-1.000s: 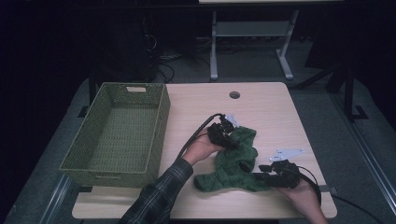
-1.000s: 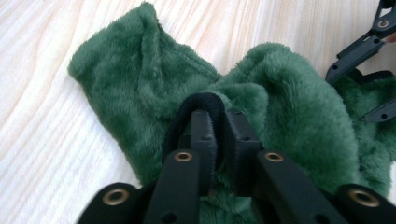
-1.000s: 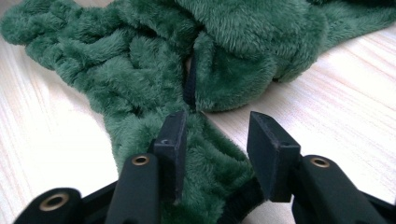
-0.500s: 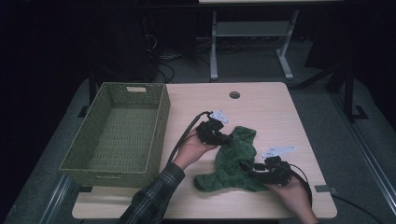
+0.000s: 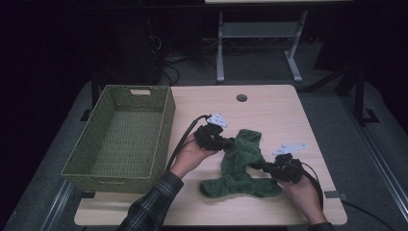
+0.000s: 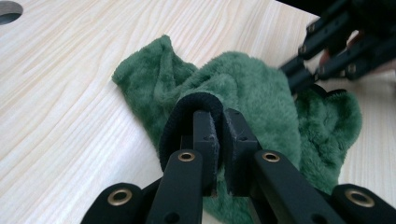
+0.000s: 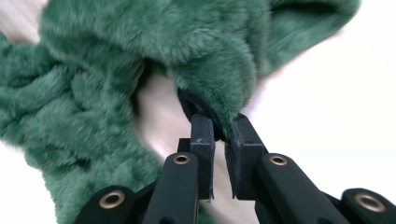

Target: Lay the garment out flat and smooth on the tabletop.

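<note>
Both grippers clamped on the fuzzy green cloth

Right gripper [image 5: 258,167] sits nearest the table's front edge – its jaws have just been closing and now pinch the dark-trimmed hem of the fluffy dark-green fleece cloth [image 5: 240,166], as its own view [image 7: 217,133] shows. A bit further back, the left gripper [image 5: 230,142] has its jaws together on another black-edged fold of the cloth [image 6: 243,88], with the trim looped over one jaw in its view [image 6: 220,123]. The cloth lies bunched on the pale wooden table [image 5: 269,108] between the two hands. Left of it stands an olive-green woven rectangular basket [image 5: 166,120] – beyond, a round cable hole [image 5: 241,97] in the tabletop.
</note>
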Motion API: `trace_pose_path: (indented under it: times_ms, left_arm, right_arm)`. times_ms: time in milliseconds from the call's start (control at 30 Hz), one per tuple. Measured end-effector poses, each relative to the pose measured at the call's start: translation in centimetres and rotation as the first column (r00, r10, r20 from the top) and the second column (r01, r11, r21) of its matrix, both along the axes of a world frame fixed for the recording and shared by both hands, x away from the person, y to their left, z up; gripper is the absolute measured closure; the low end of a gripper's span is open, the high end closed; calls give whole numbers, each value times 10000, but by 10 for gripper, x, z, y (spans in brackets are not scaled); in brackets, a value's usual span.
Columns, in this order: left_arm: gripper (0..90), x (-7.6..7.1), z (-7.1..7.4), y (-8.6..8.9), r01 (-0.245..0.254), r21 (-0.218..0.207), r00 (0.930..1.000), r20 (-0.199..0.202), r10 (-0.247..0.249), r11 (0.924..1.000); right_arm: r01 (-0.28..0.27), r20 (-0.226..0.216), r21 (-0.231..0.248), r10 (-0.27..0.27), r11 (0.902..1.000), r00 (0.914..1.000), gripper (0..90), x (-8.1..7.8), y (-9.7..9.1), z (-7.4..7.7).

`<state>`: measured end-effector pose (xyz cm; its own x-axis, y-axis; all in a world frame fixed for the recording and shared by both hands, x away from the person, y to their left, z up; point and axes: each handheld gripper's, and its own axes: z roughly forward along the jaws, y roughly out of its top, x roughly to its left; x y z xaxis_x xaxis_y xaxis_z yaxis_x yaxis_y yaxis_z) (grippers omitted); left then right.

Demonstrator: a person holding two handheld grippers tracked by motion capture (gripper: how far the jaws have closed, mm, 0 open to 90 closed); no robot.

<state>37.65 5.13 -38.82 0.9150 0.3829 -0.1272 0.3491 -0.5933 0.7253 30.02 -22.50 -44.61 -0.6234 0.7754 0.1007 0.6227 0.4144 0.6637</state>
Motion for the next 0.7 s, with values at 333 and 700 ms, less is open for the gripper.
trace_pose_path:
  times_ms: [333,700]
  left_arm:
    - [849,-13,-9,29,-1117,689,9937,-28,1122,9913]
    - [850,-16,-41,43,-1939,2145,9772,-443,2079,9573]
  right_arm:
    - [-847,637,-361,869,9958,9942,828,18,10,27]
    - [-1822,164,-631,1835,9812,9829,828,44,35,20]
